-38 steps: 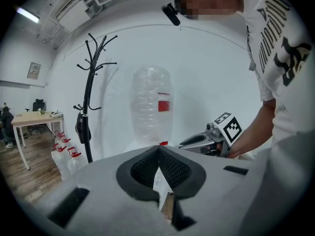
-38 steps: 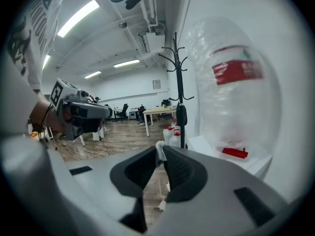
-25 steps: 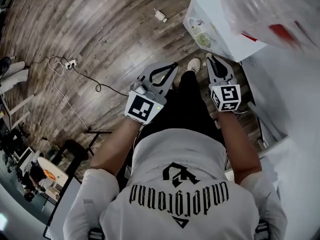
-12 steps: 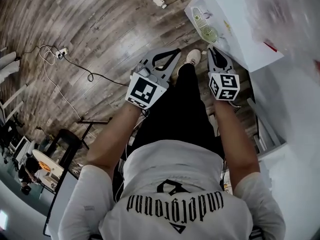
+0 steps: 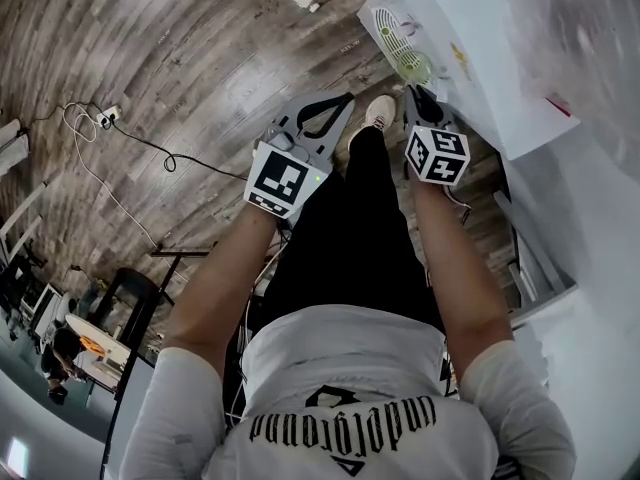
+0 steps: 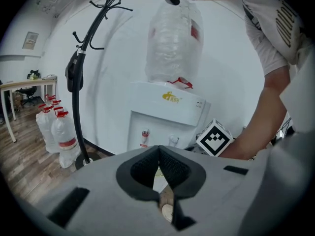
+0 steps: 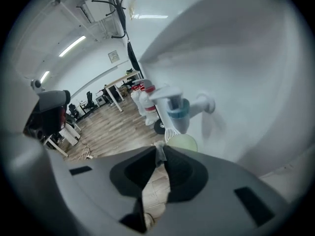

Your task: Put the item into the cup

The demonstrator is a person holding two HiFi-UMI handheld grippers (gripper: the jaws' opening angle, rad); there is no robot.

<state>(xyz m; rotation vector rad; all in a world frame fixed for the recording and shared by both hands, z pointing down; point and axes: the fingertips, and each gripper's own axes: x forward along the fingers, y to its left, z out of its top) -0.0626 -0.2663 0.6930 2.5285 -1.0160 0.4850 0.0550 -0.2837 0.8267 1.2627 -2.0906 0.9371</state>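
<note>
A small pale item [image 7: 160, 151] is held pinched in the right gripper's [image 5: 418, 93] fingers near the cup [image 7: 183, 142], judged not yet dropped in; the left gripper's [image 5: 345, 100] fingers are pressed together, empty, farther from the cup.

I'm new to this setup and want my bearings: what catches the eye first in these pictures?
The white water dispenser with its big upturned bottle dominates, standing just ahead of the person. Under its blue tap sits a pale green cup; the right hand-held gripper points at it from close by, pinching a small pale item. The left hand-held gripper is alongside, jaws shut.
</note>
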